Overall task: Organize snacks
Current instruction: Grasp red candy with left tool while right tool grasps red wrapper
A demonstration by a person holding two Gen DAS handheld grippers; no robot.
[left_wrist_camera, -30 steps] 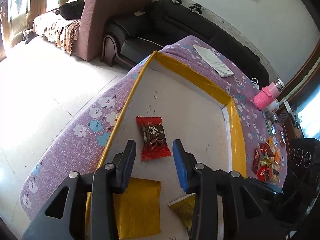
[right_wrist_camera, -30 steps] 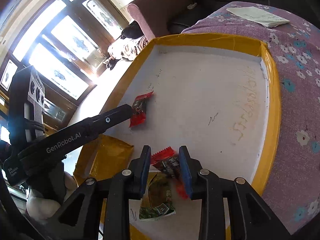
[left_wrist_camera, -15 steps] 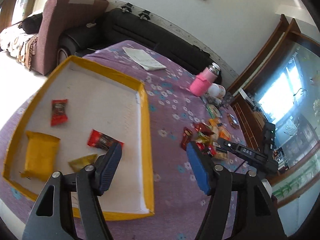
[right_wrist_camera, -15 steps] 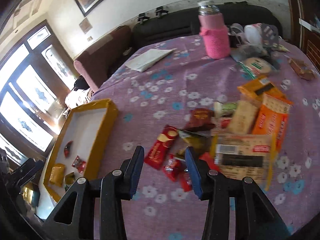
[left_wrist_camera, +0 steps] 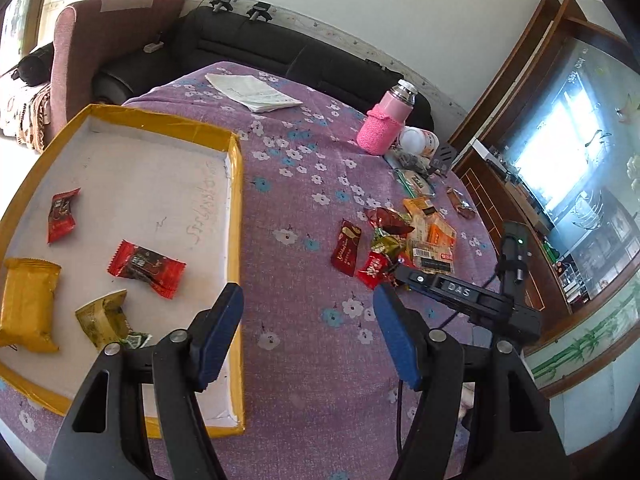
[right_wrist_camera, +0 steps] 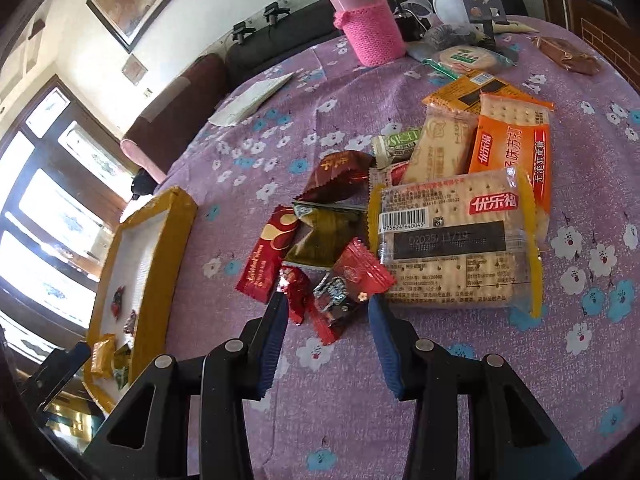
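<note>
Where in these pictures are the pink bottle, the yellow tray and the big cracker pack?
pink bottle (right_wrist_camera: 370, 32), right wrist view, on its knitted sleeve.
yellow tray (left_wrist_camera: 236, 208), left wrist view, on its right rim.
cracker pack (right_wrist_camera: 452, 240), right wrist view, on the clear front below the barcode.

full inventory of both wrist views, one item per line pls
tray: 1, yellow rim, white floor, left side of the table
snacks in tray: 4, two red, one yellow, one olive
snack pile: many packets, red, orange, clear, olive, on the cloth right of the tray
tablecloth: 1, purple, floral
bottle: 1, pink knit sleeve, far side
papers: 1 stack, white, far edge
sofa: 1, black, behind the table
left gripper: open, above the cloth beside the tray
right gripper: open, at the small red candies
</note>
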